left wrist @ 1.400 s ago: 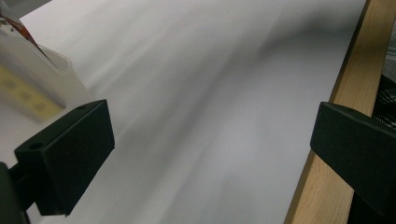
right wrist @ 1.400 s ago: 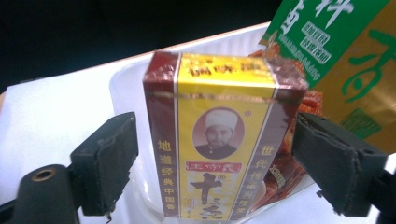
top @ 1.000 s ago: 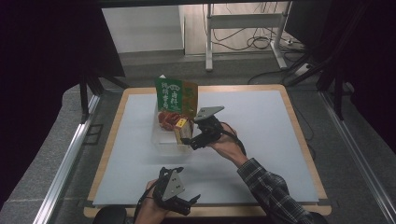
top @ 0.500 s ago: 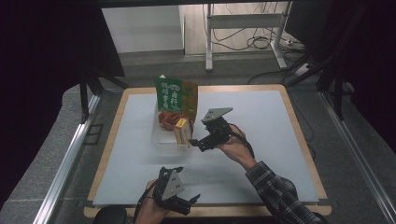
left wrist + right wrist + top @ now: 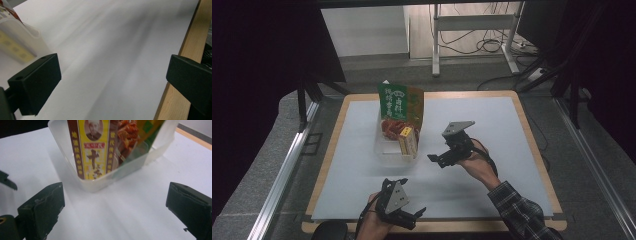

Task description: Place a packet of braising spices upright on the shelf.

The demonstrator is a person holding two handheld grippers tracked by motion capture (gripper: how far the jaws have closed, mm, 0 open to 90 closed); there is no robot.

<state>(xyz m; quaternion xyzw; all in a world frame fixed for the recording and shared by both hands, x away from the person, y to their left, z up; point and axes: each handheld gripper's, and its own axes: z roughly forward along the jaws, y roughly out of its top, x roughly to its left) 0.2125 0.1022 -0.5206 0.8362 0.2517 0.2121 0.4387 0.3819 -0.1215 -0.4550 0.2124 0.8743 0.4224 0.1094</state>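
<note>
High view: clear bin (image 5: 384, 152) near mid-desk, left of centre, holding a green bag (image 5: 399, 102) upright at the back, a red pack (image 5: 393, 127) in the middle and a yellow box (image 5: 408, 141) at the near right corner; right claw (image 5: 435, 160) just beside the bin's right side, apart from it, jaws spread and nothing between them; left claw (image 5: 414, 215) low at the near edge of the desk (image 5: 492, 120), well apart from the bin, also spread and empty.

Right claw view: yellow box (image 5: 93, 150) standing on end inside the bin (image 5: 100, 185), pressed to its near wall, red pack (image 5: 127, 132) behind; both jaws wide, bare desk between, aimed at the bin's corner.

Left claw view: jaws wide over blank desk (image 5: 112, 57), wooden rim (image 5: 185, 60) at right, a bin corner (image 5: 22, 37) at far left.

Step judged: either packing with the box already in, or the start of a reach to lift it out; cannot tell which from these views. If a grasp of the box comes next: raise the right claw above the bin wall, line the jaws across the box's narrow faces, come down clear of the red pack, then close; left claw well placed to move in and steady the bin, a light thing likely to slide.
</note>
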